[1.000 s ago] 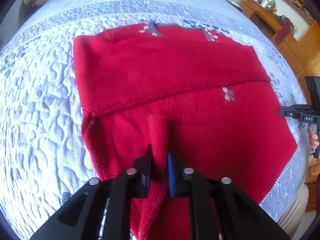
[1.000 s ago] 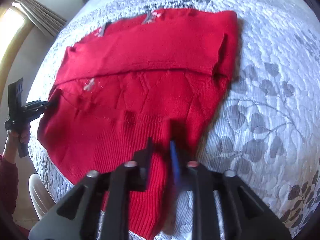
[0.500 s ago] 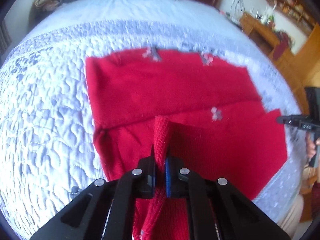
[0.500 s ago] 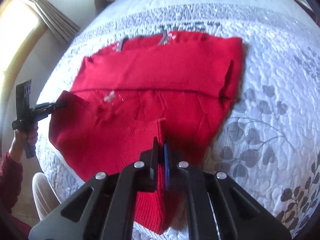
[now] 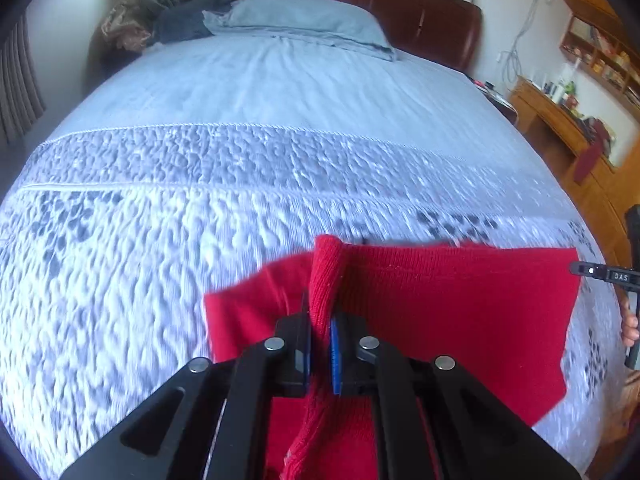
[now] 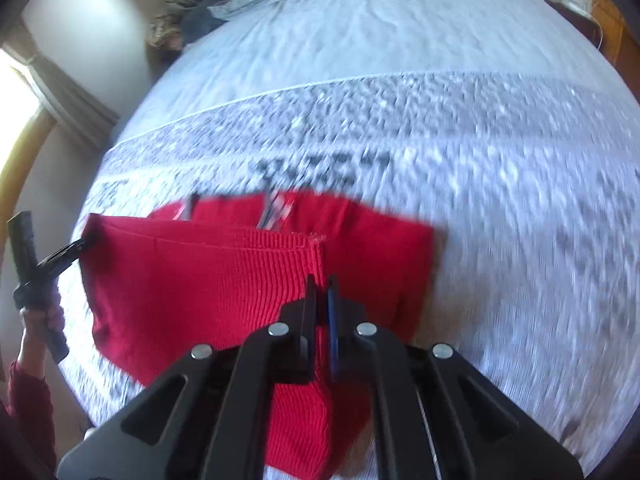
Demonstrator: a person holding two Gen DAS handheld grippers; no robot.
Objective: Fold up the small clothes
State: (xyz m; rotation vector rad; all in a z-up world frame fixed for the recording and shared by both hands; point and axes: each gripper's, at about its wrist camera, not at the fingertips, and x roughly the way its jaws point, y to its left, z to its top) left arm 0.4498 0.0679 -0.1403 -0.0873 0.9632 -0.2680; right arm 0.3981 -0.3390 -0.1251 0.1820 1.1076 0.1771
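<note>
A red knit sweater (image 5: 460, 304) lies on the quilted bed (image 5: 160, 264), with its ribbed hem lifted and carried over the rest of it. My left gripper (image 5: 319, 320) is shut on one corner of the hem. My right gripper (image 6: 322, 300) is shut on the other corner of the sweater (image 6: 192, 280). The raised hem hides most of the sweater's body. The collar edge with grey trim (image 6: 272, 212) shows beyond it. Each gripper shows at the edge of the other's view: right gripper (image 5: 600, 274), left gripper (image 6: 60, 260).
A blue pillow (image 5: 304, 20) and a dark heap of clothes (image 5: 180, 20) lie at the headboard (image 5: 400, 4). A wooden desk with clutter (image 5: 560, 112) stands right of the bed. A curtain and window (image 6: 40, 92) are on the left side.
Both grippers have lifted the sweater's hem and carried it forward toward the collar. The hem now covers most of the body. The views tilted up to show the headboard.
</note>
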